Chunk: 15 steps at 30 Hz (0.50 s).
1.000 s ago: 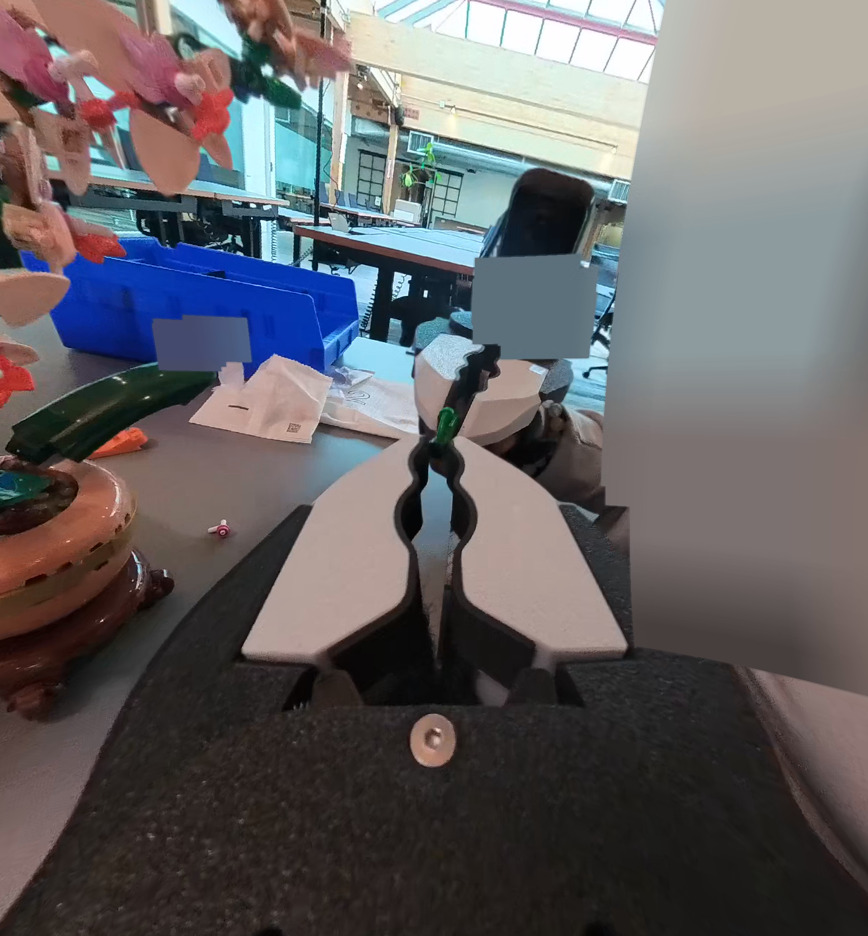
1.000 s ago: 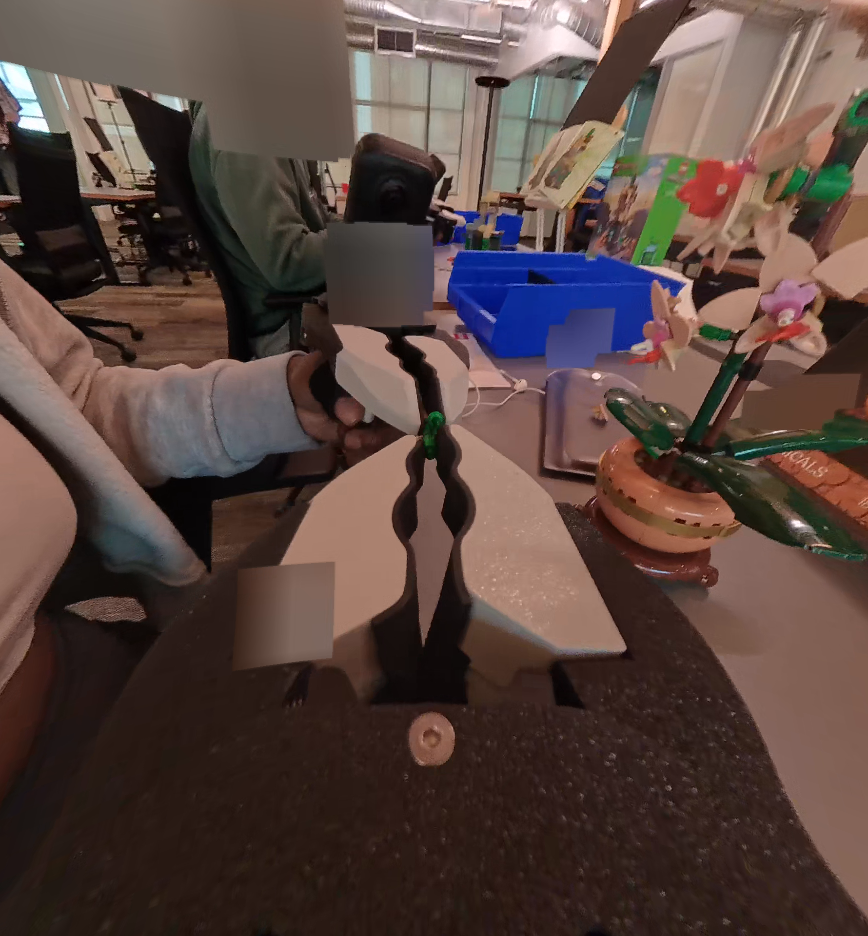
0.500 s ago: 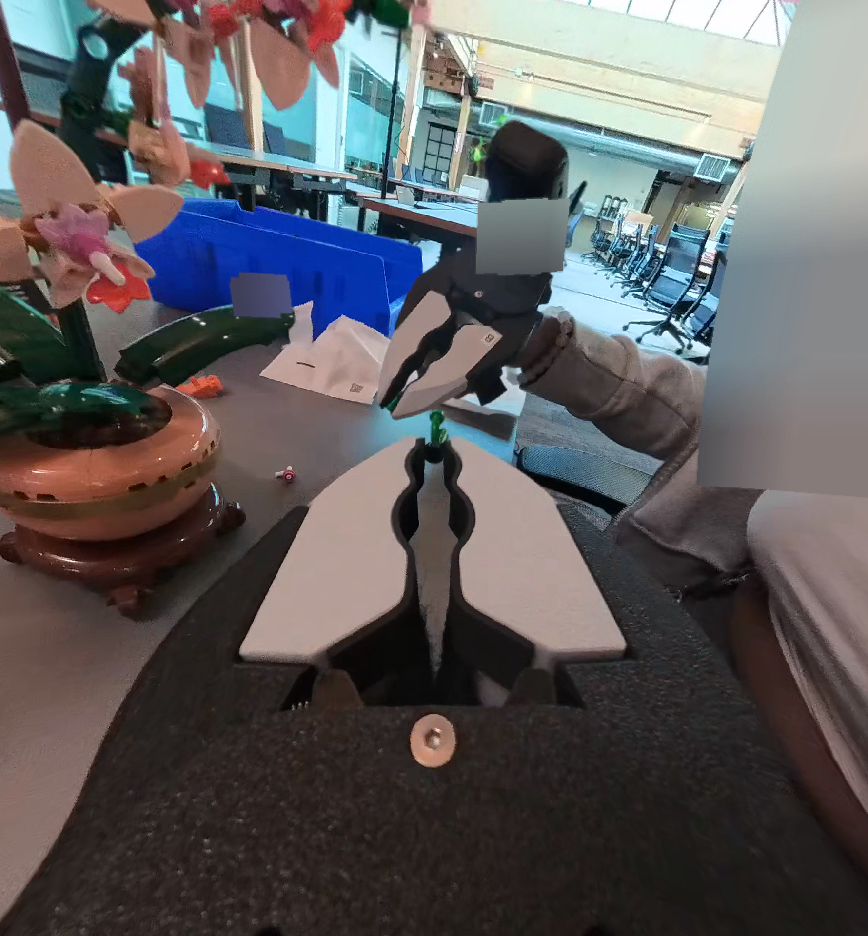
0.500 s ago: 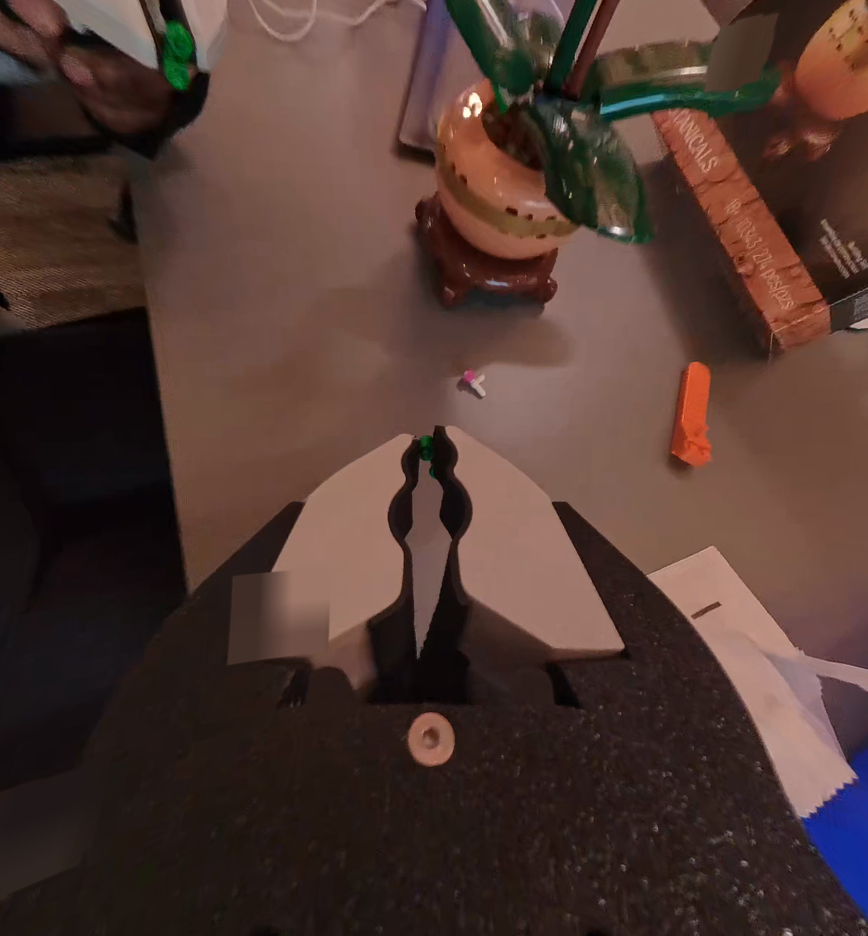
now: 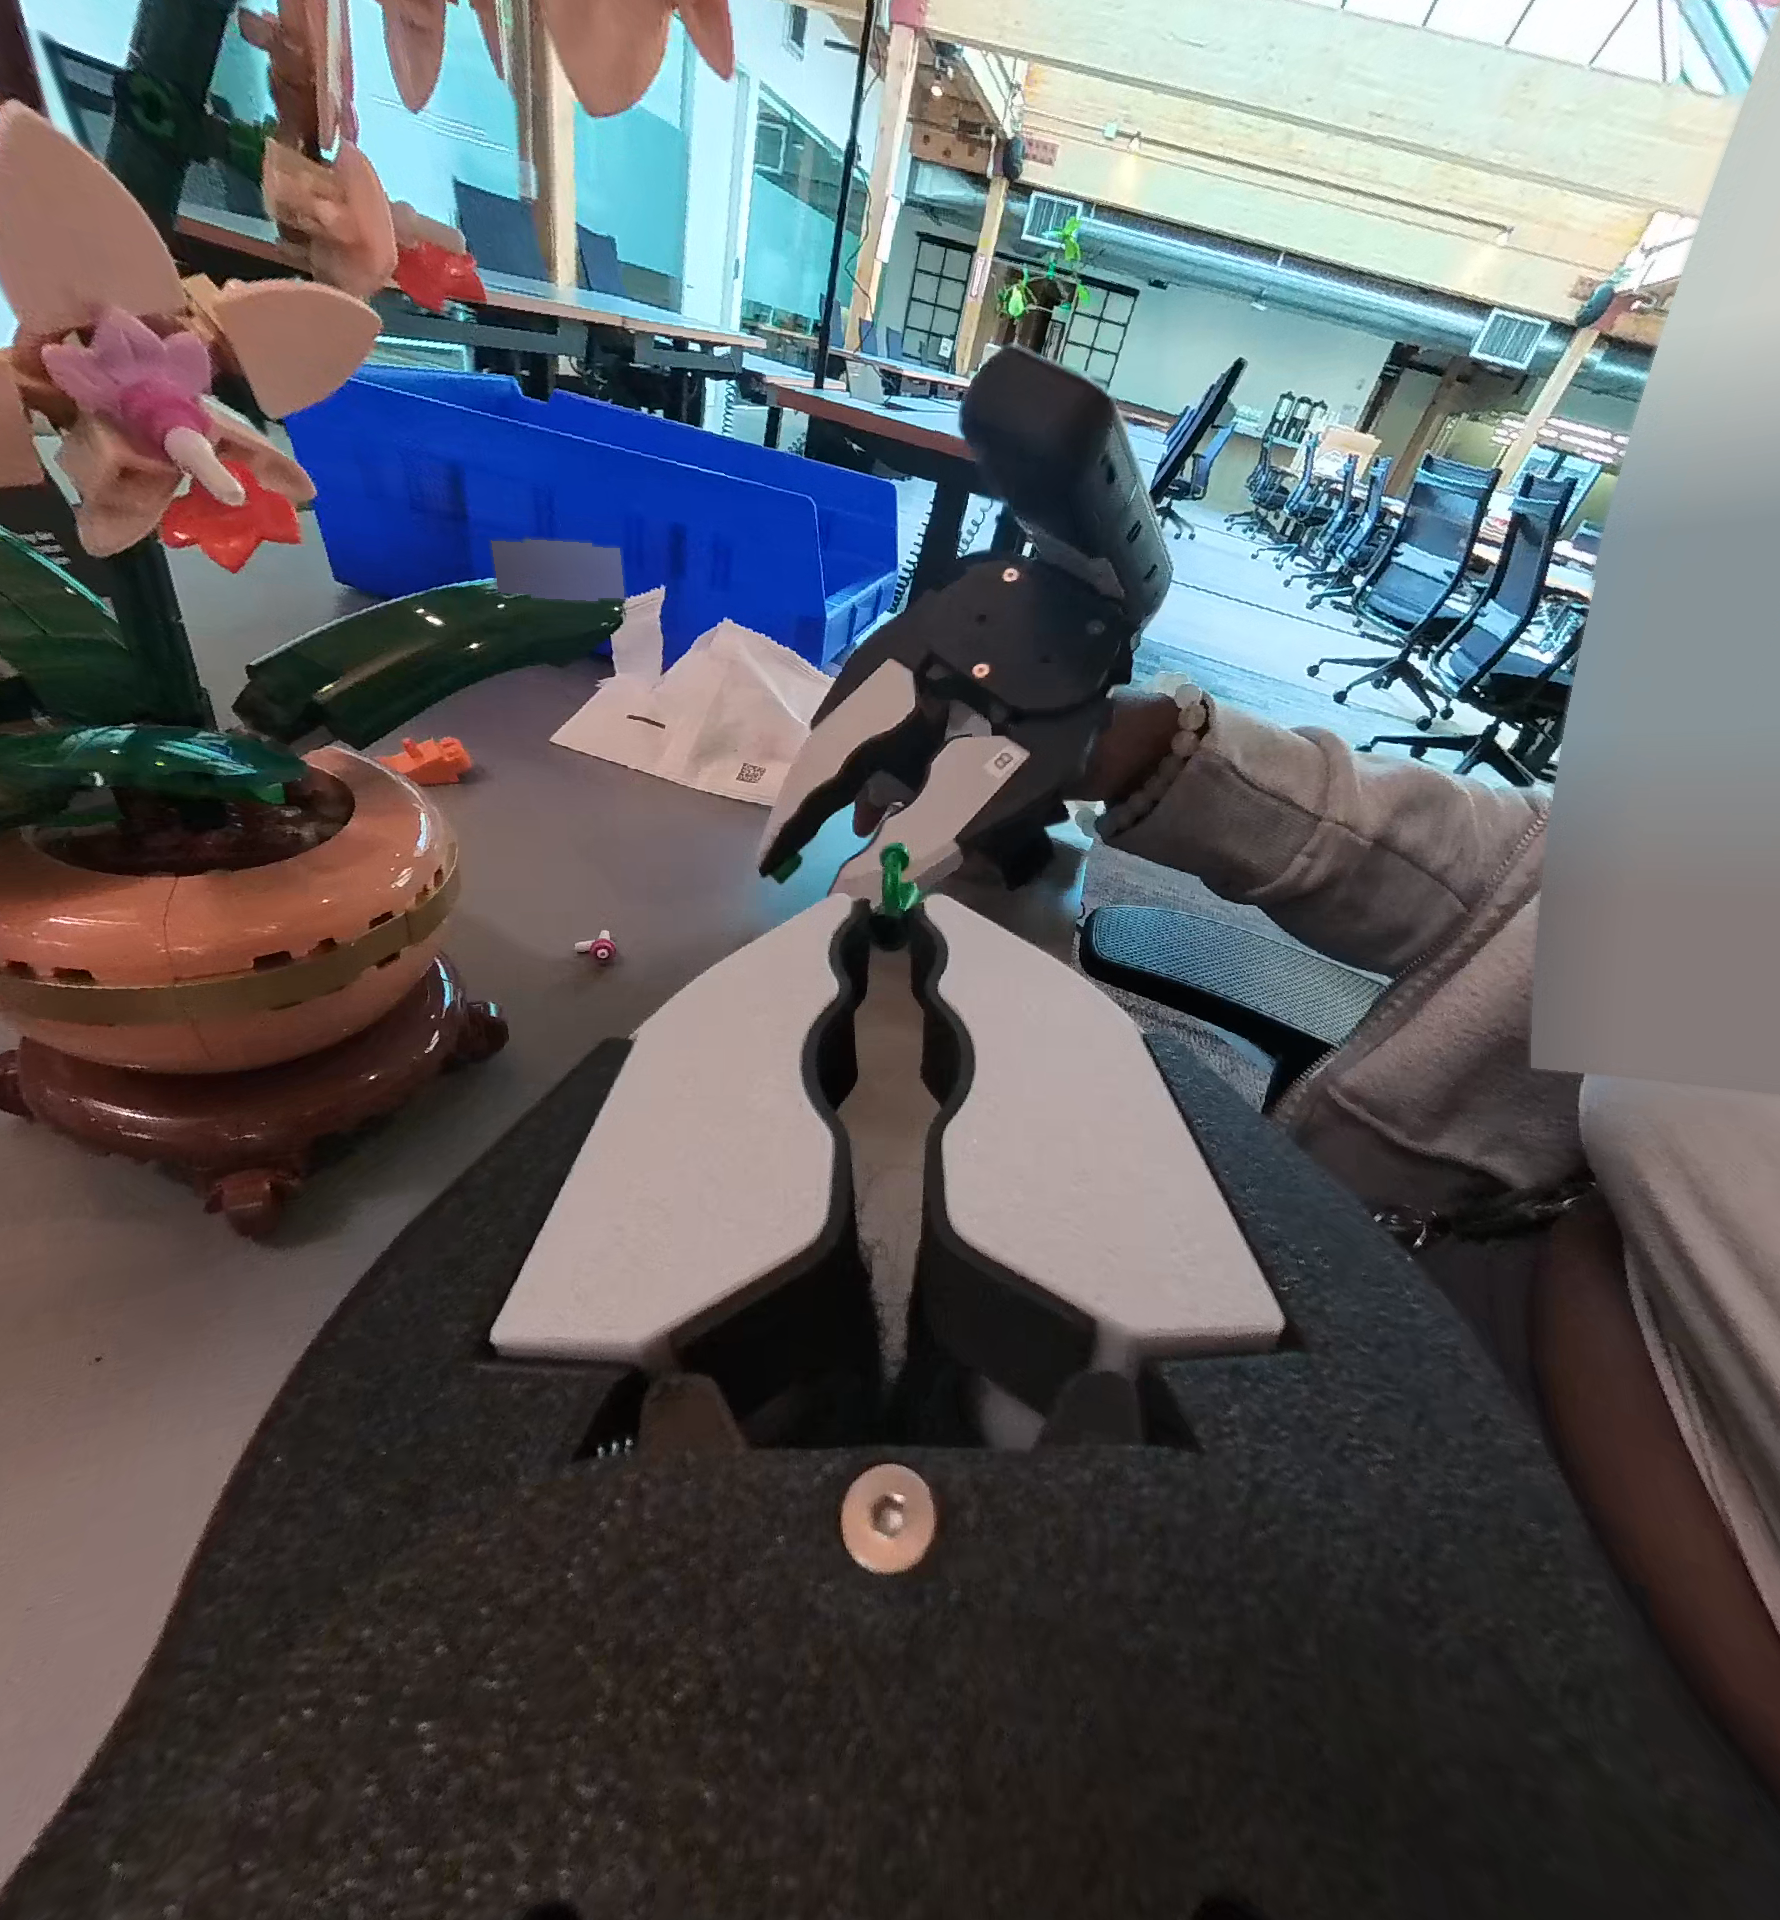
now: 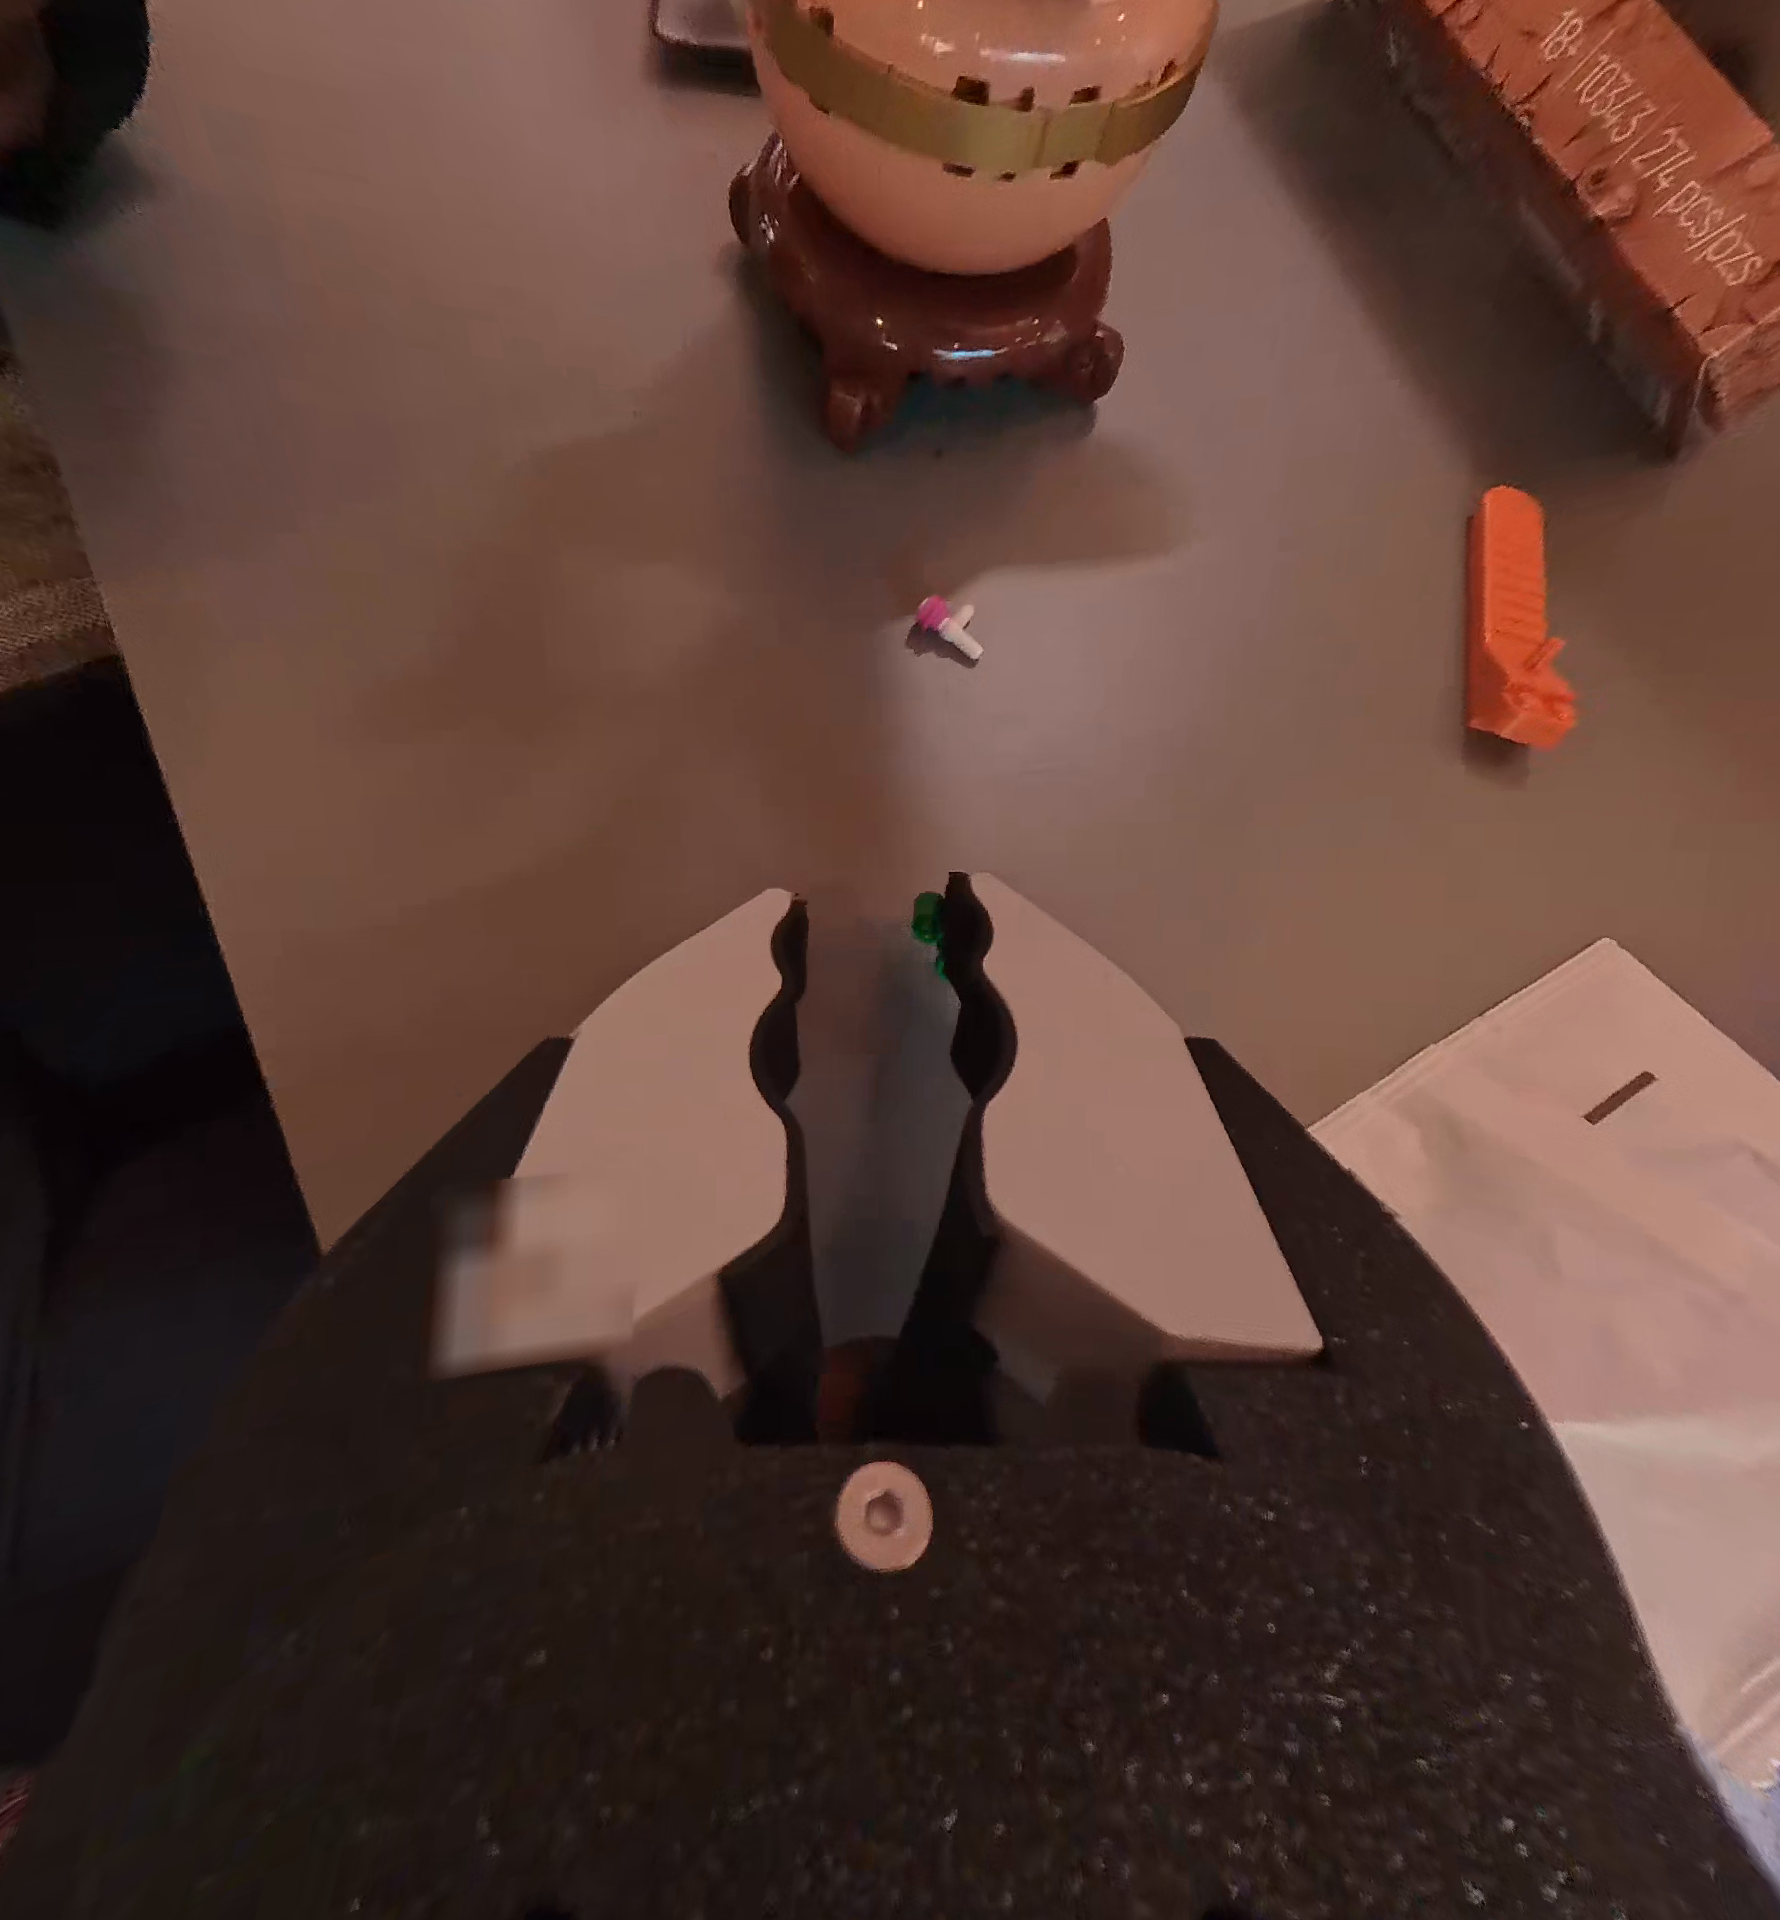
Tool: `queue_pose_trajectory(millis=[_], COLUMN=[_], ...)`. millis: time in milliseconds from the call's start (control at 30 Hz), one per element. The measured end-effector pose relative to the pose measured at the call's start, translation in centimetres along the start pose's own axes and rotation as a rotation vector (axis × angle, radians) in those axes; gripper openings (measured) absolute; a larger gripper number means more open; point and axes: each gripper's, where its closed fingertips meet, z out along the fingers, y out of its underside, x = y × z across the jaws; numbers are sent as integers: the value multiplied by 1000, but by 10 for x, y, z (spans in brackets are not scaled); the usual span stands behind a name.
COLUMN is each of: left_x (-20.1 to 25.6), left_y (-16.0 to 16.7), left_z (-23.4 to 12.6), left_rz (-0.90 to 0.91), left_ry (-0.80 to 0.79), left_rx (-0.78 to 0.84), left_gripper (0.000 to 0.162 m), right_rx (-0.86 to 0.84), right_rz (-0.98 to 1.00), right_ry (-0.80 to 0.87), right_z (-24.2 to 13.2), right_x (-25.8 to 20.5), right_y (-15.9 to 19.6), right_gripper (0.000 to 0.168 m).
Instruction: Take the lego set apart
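The lego orchid stands on the grey table, with its pink pot (image 5: 190, 914) on a brown base, dark green leaves (image 5: 418, 655) and pink flowers (image 5: 138, 384). My left gripper (image 5: 891, 914) is shut on a small green stem piece (image 5: 894, 878) that sticks up from its tips. My right gripper (image 6: 875, 904) points down at the table with its jaws apart. A small green piece (image 6: 927, 920) clings to the inner tip of its right finger. The pot (image 6: 969, 156) is beyond it. The right gripper also shows in the left wrist view (image 5: 844, 831), open.
A small pink and white piece (image 6: 946, 627) and an orange brick separator (image 6: 1514, 634) lie on the table. The set's box (image 6: 1634, 187) is at the far right. White paper bags (image 6: 1644, 1299) lie at the right, and a blue bin (image 5: 595, 520) stands behind. The table edge (image 6: 190, 935) runs at the left. The gap from one gripper's tips to the other's is roughly 15 cm. It is some 11 cm from my left tips to the pot (image 6: 969, 156).
The two grippers pulled the green part in two and moved apart. My right gripper turned down towards the table, came closer to it and opened. My left gripper stays shut on its piece.
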Motion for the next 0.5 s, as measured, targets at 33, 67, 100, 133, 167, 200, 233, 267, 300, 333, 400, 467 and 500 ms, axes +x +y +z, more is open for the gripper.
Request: queue_pose_trajectory(millis=[33,67,100,133,167,200,233,267,300,333,400,467,500], left_x=[0,1,1,2,2,2,3,4,5,6,6,6,6], left_y=[0,0,1,1,1,2,2,3,3,3,3,4,4], left_z=[0,1,1,1,2,2,2,2,2,3,3,3,3], left_rz=[0,-3,-6,-7,-4,1,5,8,9,10,11,7,7], left_ry=[2,6,11,13,11,12,12,14,17,19,22,24,24], left_rx=[-2,-3,-3,-5,-8,-10,-13,-17,-18,-19,-20,-20,-20], left_gripper=[7,6,6,6,6,7,7,7,7,6,6,7,6], right_rx=[-9,-48,-60,-73,-78,-89,-99,-92,-48,73,189,63,23], right_rz=[21,49,103,149,167,170,180,207,253,314,429,440,409], right_ry=[-15,-35,-60,-103,-113,-102,-94,-111,-137,-169,-173,-113,-102], right_z=[0,1,2,2,2,2,2,2,1,-2,-6,1,0], right_x=[-2,-5,-8,-14,-16,-15,-16,-19,-22,-25,-25,-24,-27], right_y=[2,7,7,7,7,7,8,6,-1,-18,-28,-7,-4], right_gripper=[28,40,51,65,69,71,80,91,92,92,90,101,104])
